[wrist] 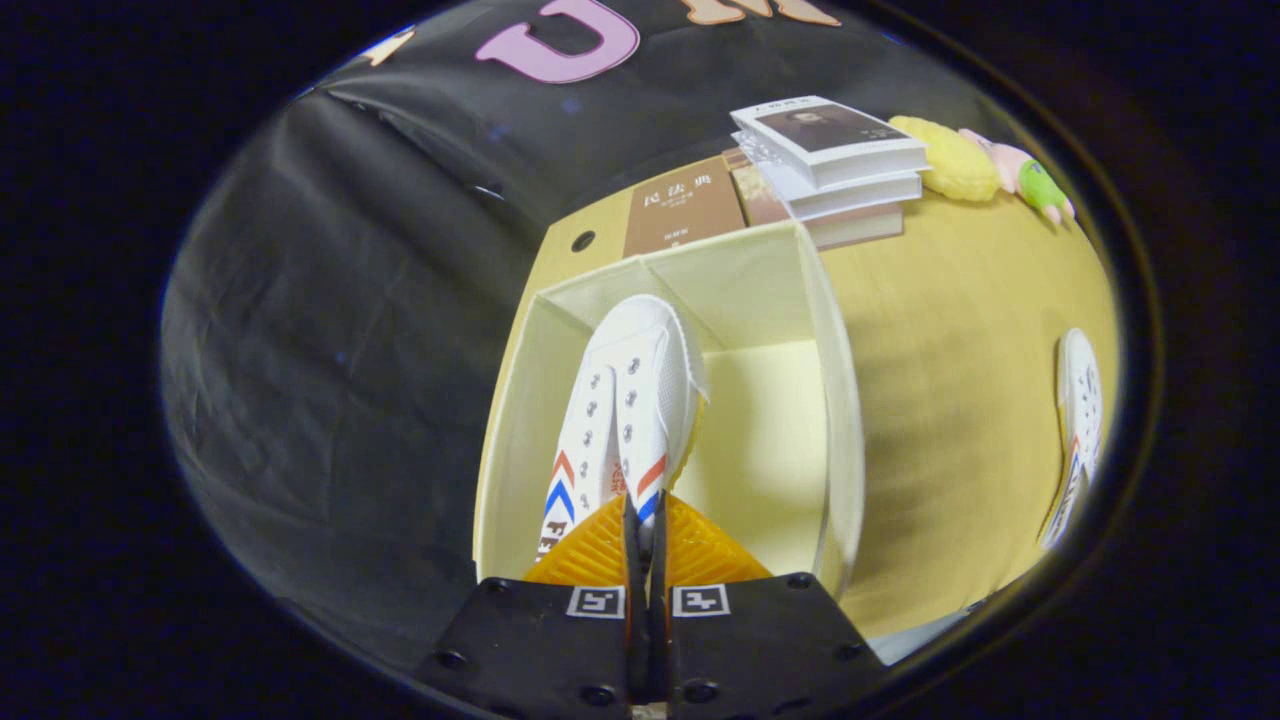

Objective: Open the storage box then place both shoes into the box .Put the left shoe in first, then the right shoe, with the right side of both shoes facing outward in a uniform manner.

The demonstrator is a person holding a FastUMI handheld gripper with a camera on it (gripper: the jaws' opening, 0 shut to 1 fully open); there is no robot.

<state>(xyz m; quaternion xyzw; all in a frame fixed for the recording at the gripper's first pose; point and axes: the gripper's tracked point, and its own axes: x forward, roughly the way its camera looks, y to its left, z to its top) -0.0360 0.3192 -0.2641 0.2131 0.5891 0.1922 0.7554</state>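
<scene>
Surface: yellow table (960,400), open storage box (838,400).
Gripper (645,525): fingers clamped on first shoe (630,390), inside box.
Next: release, fetch second shoe (1078,420).

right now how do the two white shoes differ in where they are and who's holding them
The shoe in the gripper hangs inside the open storage box, pinched at its heel end by the hand-held gripper. The other shoe lies free on the table, outside the box. Both are white with red and blue stripes.

The brown book (683,208) behind the storage box (835,400) carries the title "民法典" on its cover. The white shoe (625,410) shows the partial letters "FE" near its heel.
</scene>
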